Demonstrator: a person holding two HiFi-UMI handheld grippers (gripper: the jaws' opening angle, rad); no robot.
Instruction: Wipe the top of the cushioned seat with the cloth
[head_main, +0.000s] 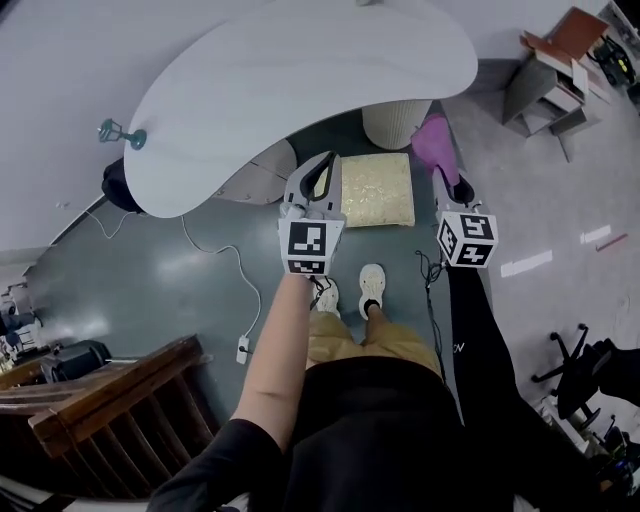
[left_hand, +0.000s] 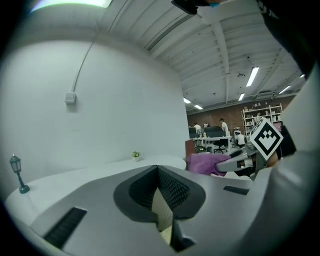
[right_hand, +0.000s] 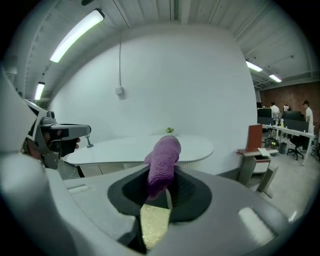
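The cushioned seat (head_main: 378, 190) is a square, pale-yellow patterned pad on the floor, just ahead of the person's shoes. It also shows below the jaws in the left gripper view (left_hand: 161, 216) and the right gripper view (right_hand: 154, 225). My right gripper (head_main: 441, 176) hangs over the seat's right edge, shut on a purple cloth (head_main: 432, 146) that sticks out past its jaws (right_hand: 162, 162). My left gripper (head_main: 327, 162) hovers above the seat's left edge with its jaws closed together and nothing between them (left_hand: 159, 172). The cloth (left_hand: 207, 163) also appears in the left gripper view.
A white curved table (head_main: 300, 80) reaches over the area behind the seat, with its round white base (head_main: 397, 122) just beyond the seat. A small teal lamp (head_main: 120, 132) stands on it. A cable with a plug (head_main: 243, 348) lies left. Wooden railing (head_main: 110, 410) is near left.
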